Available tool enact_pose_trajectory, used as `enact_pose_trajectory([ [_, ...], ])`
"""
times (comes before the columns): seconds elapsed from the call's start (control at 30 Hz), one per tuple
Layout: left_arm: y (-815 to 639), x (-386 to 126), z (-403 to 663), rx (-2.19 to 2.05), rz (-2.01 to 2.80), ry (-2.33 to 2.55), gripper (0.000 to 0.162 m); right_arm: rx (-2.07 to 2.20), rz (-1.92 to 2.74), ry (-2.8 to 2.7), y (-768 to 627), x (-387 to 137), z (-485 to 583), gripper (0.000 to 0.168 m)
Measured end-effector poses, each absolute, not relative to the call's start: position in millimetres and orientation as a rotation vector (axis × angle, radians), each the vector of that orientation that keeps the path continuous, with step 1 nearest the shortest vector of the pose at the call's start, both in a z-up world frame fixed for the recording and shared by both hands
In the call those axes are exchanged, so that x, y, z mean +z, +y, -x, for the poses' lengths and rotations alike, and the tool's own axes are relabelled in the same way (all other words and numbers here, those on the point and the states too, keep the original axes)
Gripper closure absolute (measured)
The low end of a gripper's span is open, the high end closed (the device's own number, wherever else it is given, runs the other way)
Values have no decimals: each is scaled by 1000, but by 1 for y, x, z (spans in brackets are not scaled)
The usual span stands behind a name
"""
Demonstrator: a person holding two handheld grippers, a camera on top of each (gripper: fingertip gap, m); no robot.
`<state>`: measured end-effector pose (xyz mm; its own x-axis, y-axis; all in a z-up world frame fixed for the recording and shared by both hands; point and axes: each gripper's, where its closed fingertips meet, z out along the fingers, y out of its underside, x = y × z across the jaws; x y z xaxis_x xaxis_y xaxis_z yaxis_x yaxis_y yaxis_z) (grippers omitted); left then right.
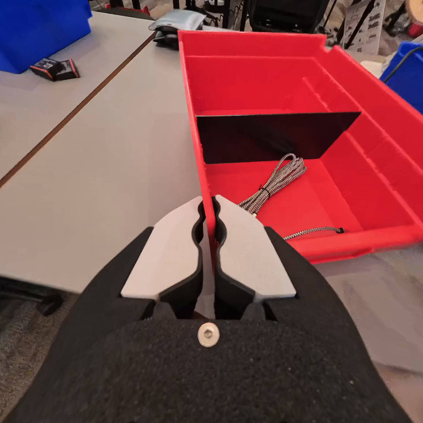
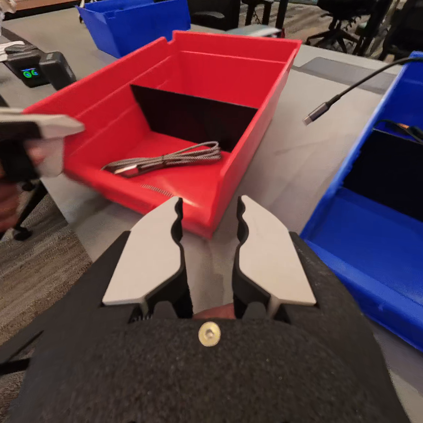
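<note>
Braided cable [image 1: 278, 183] was seen bundled in the red bin [image 1: 389, 109] (divider behind it), whose wall the nearly closed left gripper [image 1: 207, 201] straddled, while the right gripper [image 2: 209, 201] hovered parted, empty.

Plastic bins, braided cable, matt desk

The red bin [image 2: 251, 146] looks like smooth plastic with a faint sheen, its divider [image 2: 194, 114] matt black; the cable [image 2: 183, 158] inside is woven grey-and-white braid with a metallic plug. Each claw, left [image 1: 207, 201] and right [image 2: 209, 201], has smooth grey fingers [image 2: 148, 251] on a grainy black body with a shiny metal screw [image 2: 209, 333]. The desk [image 1: 103, 183] is matt grey; the blue bin [image 2: 366, 240] is plastic.
</note>
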<state>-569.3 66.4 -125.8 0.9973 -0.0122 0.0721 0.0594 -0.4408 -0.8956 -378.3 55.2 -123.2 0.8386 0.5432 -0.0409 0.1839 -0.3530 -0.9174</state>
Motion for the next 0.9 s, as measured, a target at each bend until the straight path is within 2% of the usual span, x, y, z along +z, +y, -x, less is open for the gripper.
enact_pose_trajectory([
  [0.03,55,-125,570,-85,2019,-40,158,406,1947,-516,59,-126,383,129],
  [0.07,45,-125,571,-84,2015,-40,158,403,1969,-517,59,-129,388,145],
  [0.1,36,-123,572,-80,2011,-38,158,384,1998,-514,58,-131,389,146],
  [0.13,28,-121,574,-64,2005,-42,158,369,2019,-493,56,-130,389,153],
  [0.27,2,-93,574,15,1919,-46,158,275,1995,-499,40,-113,389,160],
  [0.47,11,5,526,11,1699,55,158,184,1772,-417,38,-15,341,160],
  [0.7,67,94,344,-162,1535,322,158,-35,1661,-128,42,73,160,161],
  [0.8,76,101,243,-262,1524,415,158,-122,1690,-11,32,82,62,162],
  [0.9,78,82,145,-376,1544,482,156,-184,1730,65,18,76,-31,162],
])
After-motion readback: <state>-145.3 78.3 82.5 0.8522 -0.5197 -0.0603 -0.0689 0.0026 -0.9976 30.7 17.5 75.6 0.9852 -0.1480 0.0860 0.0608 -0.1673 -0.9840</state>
